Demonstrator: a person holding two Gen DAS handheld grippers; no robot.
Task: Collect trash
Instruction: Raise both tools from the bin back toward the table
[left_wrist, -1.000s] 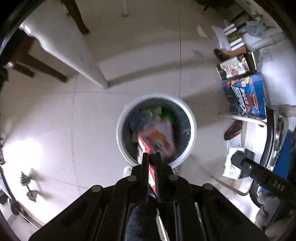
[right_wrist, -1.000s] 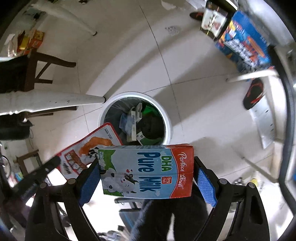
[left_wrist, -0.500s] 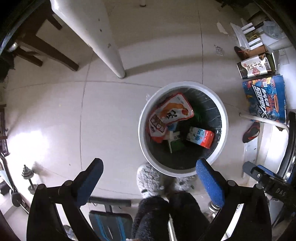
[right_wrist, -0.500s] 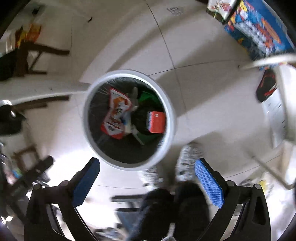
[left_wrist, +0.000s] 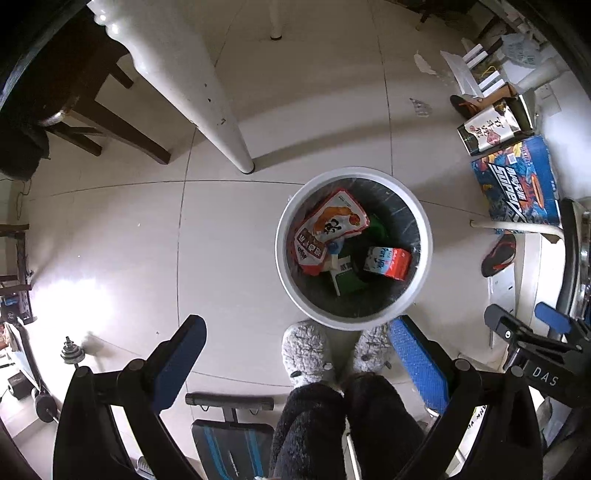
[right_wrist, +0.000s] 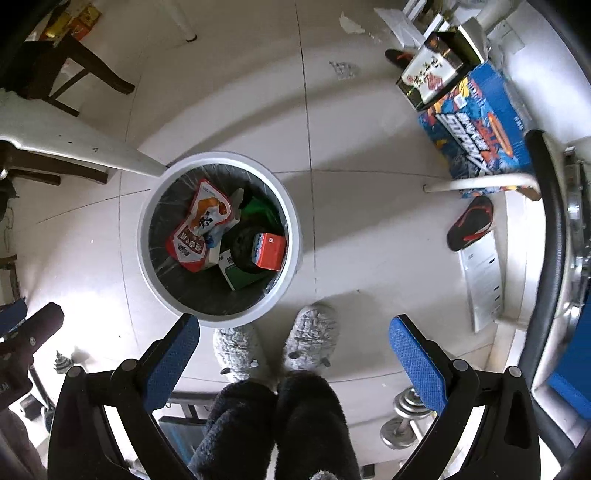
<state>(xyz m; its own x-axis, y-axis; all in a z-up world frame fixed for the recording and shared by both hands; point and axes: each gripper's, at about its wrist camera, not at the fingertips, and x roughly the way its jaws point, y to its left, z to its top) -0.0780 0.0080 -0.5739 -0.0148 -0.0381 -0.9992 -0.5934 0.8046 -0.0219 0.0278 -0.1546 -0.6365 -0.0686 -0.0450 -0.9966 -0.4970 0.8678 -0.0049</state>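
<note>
Bare tiled floor (left_wrist: 110, 236) spreads wide on the left. Both the left gripper (left_wrist: 295, 354) and right gripper (right_wrist: 293, 349) gape empty above the bin (left_wrist: 424, 236), where the snack bag (left_wrist: 328, 229) and "Pure Milk" carton (left_wrist: 388, 261) lie inside; boxes (right_wrist: 476, 125) crowd the right.

Both wrist cameras look straight down at the tiled floor from well above it, each with its own blue-padded fingers spread across the lower frame. The left wrist view places the white bin (left_wrist: 354, 248) right of centre; the right wrist view places it left of centre (right_wrist: 220, 236). Both share the bin, the person's grey slippers (left_wrist: 306, 350) (right_wrist: 312, 338) below it, and the blue box (left_wrist: 517, 181) (right_wrist: 476, 125) at upper right.
</note>
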